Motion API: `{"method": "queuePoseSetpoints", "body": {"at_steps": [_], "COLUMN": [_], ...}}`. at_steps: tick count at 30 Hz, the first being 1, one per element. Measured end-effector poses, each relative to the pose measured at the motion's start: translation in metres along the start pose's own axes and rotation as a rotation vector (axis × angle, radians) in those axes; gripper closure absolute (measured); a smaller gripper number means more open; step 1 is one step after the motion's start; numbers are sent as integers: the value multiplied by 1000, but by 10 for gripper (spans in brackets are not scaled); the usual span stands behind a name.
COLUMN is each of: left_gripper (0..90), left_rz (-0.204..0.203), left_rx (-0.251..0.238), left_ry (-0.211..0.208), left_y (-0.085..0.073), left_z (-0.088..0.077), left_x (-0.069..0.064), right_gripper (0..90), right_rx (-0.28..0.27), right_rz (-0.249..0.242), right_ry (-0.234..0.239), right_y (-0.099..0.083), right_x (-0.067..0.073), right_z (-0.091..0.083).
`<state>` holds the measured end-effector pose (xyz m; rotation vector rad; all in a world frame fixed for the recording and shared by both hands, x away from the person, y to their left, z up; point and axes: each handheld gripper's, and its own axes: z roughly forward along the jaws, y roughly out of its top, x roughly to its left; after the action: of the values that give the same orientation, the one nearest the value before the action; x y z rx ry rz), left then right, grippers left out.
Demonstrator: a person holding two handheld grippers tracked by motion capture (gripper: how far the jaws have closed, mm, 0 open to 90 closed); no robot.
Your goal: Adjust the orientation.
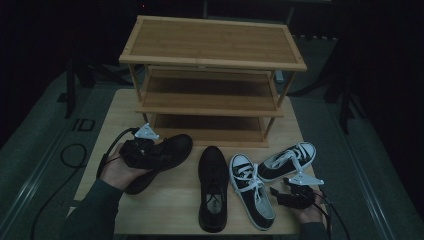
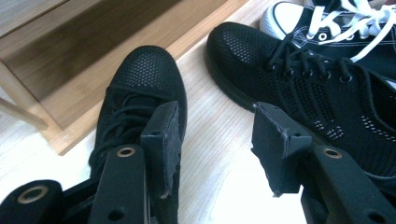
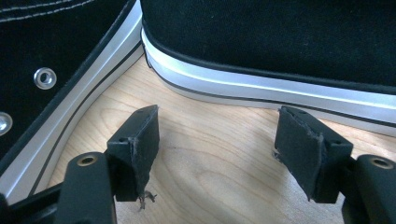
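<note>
A black mesh shoe (image 1: 167, 152) lies slanted on the table's left, toe towards the rack. My left gripper (image 1: 155, 149) sits over its heel end. In the left gripper view that gripper (image 2: 215, 116) is open: one jaw overlaps the right side of this shoe (image 2: 140, 79), the other stands before a second black shoe (image 2: 299, 79), and bare wood shows between them. That second shoe (image 1: 212, 187) lies mid-table. Two black-and-white sneakers (image 1: 251, 192) (image 1: 289, 159) lie to the right. My right gripper (image 1: 277, 194) (image 3: 217, 121) is open over bare table, just short of both sneakers' white soles (image 3: 70, 121) (image 3: 261, 88).
A three-tier wooden shoe rack (image 1: 212, 62) stands at the back of the wooden table (image 1: 165, 212), its shelves bare. The rack's bottom shelf edge (image 2: 93, 93) is just ahead of the left black shoe. Dark floor and cables surround the table.
</note>
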<state>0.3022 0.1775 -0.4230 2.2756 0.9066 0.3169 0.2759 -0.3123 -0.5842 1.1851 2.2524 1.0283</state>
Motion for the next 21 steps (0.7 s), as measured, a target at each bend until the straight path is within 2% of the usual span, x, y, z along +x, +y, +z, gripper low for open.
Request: {"method": "queuePoseSetpoints", "body": {"at_steps": [11, 21], "left_gripper": [511, 467], "left_rz": [7, 37], "left_rx": [15, 13], "left_ry": [-26, -31], "left_y": [7, 12], "left_z": [10, 12], "left_x": [-11, -25], "right_gripper": [305, 305], "right_rx": [0, 0], "right_rz": [0, 0], "right_ry": [0, 1], "right_y": [0, 0], "right_x": [0, 0], "right_z": [0, 0]}}
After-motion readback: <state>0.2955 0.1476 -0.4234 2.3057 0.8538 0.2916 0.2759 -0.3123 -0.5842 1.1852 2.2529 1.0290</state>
